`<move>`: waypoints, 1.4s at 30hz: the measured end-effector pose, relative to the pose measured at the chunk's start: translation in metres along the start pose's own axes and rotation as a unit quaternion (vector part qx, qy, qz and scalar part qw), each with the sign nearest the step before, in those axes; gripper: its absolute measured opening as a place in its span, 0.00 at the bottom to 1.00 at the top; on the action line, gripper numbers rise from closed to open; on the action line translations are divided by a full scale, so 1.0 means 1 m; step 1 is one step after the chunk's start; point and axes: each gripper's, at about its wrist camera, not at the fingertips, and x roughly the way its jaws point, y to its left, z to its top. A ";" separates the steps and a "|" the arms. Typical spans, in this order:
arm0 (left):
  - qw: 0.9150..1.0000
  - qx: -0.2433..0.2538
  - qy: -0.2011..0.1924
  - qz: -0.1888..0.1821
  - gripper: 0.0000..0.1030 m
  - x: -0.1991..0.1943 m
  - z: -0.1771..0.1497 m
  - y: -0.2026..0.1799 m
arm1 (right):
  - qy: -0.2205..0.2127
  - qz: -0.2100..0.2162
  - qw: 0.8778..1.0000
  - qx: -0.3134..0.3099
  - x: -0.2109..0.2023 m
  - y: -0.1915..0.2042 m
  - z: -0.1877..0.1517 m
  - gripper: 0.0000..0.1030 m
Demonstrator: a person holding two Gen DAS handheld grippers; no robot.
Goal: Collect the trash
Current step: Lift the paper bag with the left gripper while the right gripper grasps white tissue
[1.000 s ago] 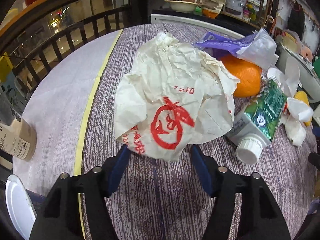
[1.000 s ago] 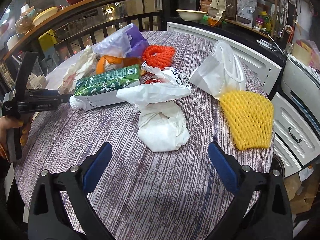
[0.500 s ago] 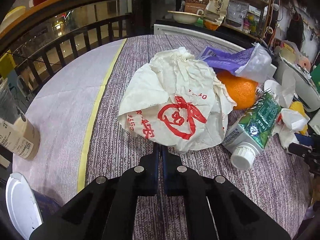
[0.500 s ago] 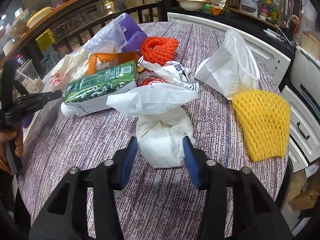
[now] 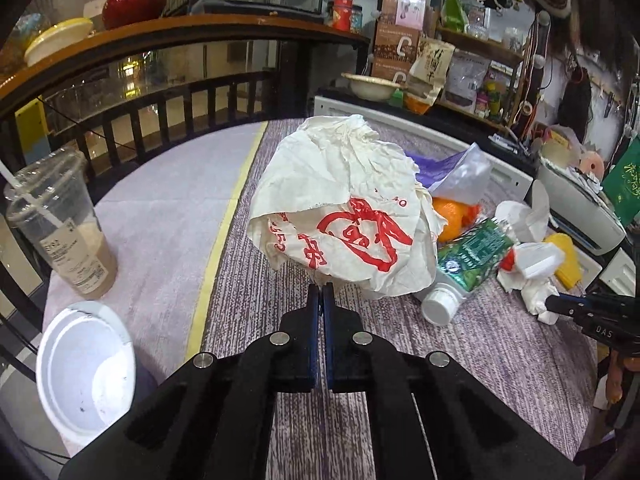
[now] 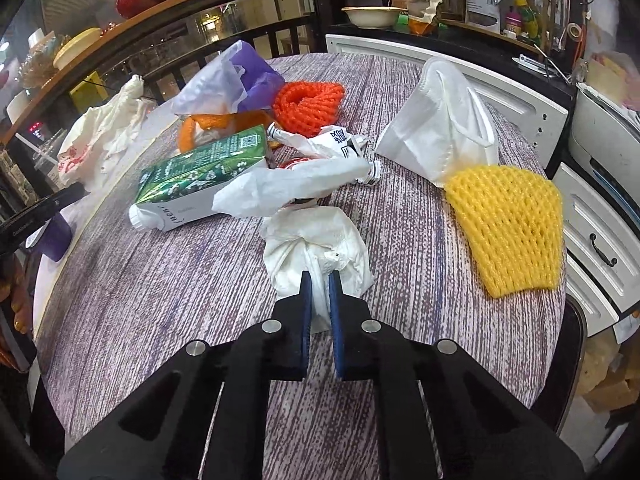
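My left gripper (image 5: 321, 288) is shut on the lower edge of a crumpled white paper bag with red print (image 5: 344, 208) and holds it up above the round table (image 5: 480, 360). The same bag shows at the far left of the right wrist view (image 6: 100, 140). My right gripper (image 6: 319, 280) is shut on a crumpled white tissue (image 6: 316, 240) that lies on the table. Behind it lie a green and white carton (image 6: 204, 172), a white wrapper (image 6: 288, 188), an orange foam net (image 6: 308, 104) and a yellow foam net (image 6: 508, 224).
A plastic cup with a milky drink (image 5: 60, 228) and a white lid (image 5: 86, 364) sit at the table's left edge. A purple and clear bag (image 6: 228, 80), orange peel (image 5: 454, 216) and a white face mask (image 6: 440, 124) lie further back. White cabinets (image 6: 592, 240) stand to the right.
Both grippers have closed: the left on the paper bag, which it has lifted, and the right has moved forward and closed on the tissue.
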 end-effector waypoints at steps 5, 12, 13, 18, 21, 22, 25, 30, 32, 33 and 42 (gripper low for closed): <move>0.999 -0.001 -0.030 -0.010 0.03 -0.027 -0.004 -0.008 | -0.010 0.005 1.000 0.007 -0.019 -0.003 -0.018 0.09; 0.998 0.007 -0.054 -0.041 0.03 -0.051 -0.012 -0.030 | -0.035 0.007 0.999 0.024 -0.053 -0.012 -0.046 0.09; 0.997 0.012 -0.056 -0.047 0.03 -0.054 -0.014 -0.035 | -0.040 0.006 0.999 0.028 -0.058 -0.015 -0.050 0.09; 0.993 0.041 -0.062 -0.086 0.03 -0.062 -0.016 -0.070 | -0.080 -0.025 0.995 0.059 -0.093 -0.043 -0.070 0.09; 0.989 0.062 -0.064 -0.115 0.03 -0.065 -0.016 -0.096 | -0.104 -0.054 0.990 0.081 -0.116 -0.067 -0.081 0.09; 0.988 0.069 -0.064 -0.126 0.03 -0.065 -0.015 -0.106 | -0.108 -0.064 0.988 0.089 -0.121 -0.075 -0.085 0.09; 0.982 0.090 -0.063 -0.153 0.03 -0.065 -0.016 -0.135 | -0.109 -0.095 0.980 0.138 -0.133 -0.113 -0.098 0.09; 0.971 0.121 -0.046 -0.201 0.03 -0.056 -0.020 -0.188 | -0.084 -0.133 0.968 0.198 -0.123 -0.164 -0.124 0.09; 0.967 0.128 -0.037 -0.218 0.03 -0.051 -0.024 -0.206 | -0.066 -0.140 0.964 0.214 -0.110 -0.181 -0.133 0.09; 0.965 0.133 -0.034 -0.222 0.03 -0.050 -0.026 -0.214 | -0.055 -0.145 0.962 0.226 -0.101 -0.190 -0.140 0.09; 0.953 0.172 0.010 -0.251 0.03 -0.032 -0.053 -0.273 | -0.005 -0.151 0.938 0.314 -0.041 -0.236 -0.184 0.56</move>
